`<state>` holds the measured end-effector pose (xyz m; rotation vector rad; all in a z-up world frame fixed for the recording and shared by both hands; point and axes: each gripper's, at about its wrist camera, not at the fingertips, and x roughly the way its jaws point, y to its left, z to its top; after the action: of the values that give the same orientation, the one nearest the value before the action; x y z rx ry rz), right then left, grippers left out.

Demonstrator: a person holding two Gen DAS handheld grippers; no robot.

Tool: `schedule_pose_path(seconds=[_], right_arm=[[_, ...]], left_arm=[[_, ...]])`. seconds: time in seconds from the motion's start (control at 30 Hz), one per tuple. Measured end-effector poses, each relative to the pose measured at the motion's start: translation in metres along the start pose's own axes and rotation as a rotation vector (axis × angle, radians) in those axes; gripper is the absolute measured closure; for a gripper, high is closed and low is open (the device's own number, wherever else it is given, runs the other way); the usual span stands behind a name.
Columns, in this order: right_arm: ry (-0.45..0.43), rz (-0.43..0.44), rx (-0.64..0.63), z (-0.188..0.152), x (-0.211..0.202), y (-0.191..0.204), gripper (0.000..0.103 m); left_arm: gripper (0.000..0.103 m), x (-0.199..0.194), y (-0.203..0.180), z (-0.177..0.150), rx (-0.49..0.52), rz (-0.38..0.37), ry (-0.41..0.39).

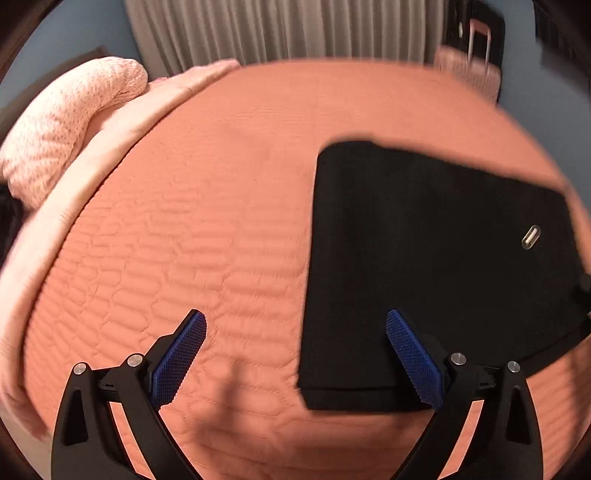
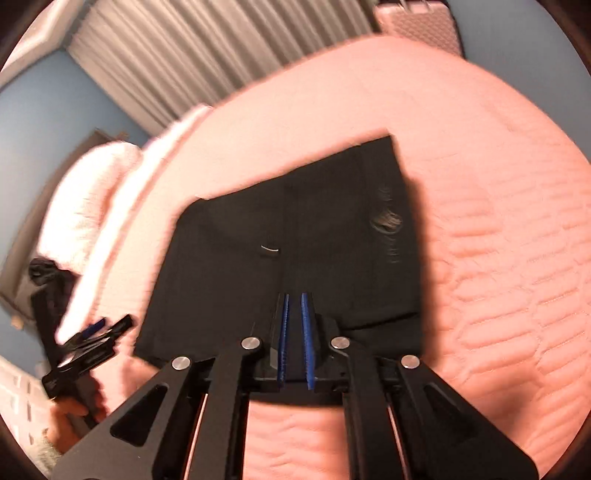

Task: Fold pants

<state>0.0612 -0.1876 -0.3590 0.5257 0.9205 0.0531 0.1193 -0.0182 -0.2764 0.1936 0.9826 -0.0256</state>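
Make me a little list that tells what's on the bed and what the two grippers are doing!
pants: black pants, folded into a flat rectangle
where: lying on the orange quilted bedspread
left gripper: left gripper open, nothing between its pads, beside the pants' near corner
right gripper: right gripper shut, holding nothing, over the pants' near edge
pillow: pink knitted pillow at the bed's far left
behind the bed: pale curtain

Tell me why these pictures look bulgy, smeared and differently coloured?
Both views: fisheye lenses bow the quilted salmon bedspread. Left wrist view: warmer orange, edges smeared. Right wrist view: paler, washed-out pink, blurrier, folded black pants casting a dark shadow rightward.
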Motion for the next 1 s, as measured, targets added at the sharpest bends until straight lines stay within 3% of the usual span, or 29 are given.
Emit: schedule_pose_path(seconds=[0.03,0.07,0.1,0.17,0.33,0.43,0.47,0.73,1.0], right_arm=[[-0.042,0.055,0.031,-0.008,-0.002,-0.008,0.103],[-0.039,0.094,0.094,-0.009,-0.007,-0.013,0.103],[-0.033,0.091,0.133,-0.007,-0.015,-0.011,0.103],[-0.077,0.033,0.126,-0.001,-0.036,0.005,0.096],[-0.198,-0.089,0.022,0.007,-0.099,0.052,0.095],[-0.201,-0.117,0.033,-0.001,-0.148,0.01,0.095],[-0.193,-0.115,0.041,-0.006,-0.154,0.013,0.095],[-0.188,-0.09,0.008,-0.036,-0.173,0.036,0.095],[-0.195,-0.099,-0.026,-0.038,-0.19,0.048,0.095]], left_arm=[[0.005,0.013,0.001,-0.013,0.012,-0.015,0.01],[0.005,0.008,0.008,-0.015,-0.036,-0.042,-0.03],[0.005,0.004,0.014,-0.013,-0.079,-0.05,-0.009],[0.009,-0.01,0.01,0.002,-0.094,-0.024,0.011],[0.007,-0.085,-0.015,0.02,0.012,0.018,-0.141],[0.006,-0.123,-0.039,0.019,0.074,0.049,-0.188],[0.006,-0.135,-0.046,0.017,0.093,0.06,-0.202],[0.006,-0.179,-0.065,-0.001,0.088,0.025,-0.18],[0.006,-0.177,-0.065,-0.012,0.036,-0.04,-0.125]])
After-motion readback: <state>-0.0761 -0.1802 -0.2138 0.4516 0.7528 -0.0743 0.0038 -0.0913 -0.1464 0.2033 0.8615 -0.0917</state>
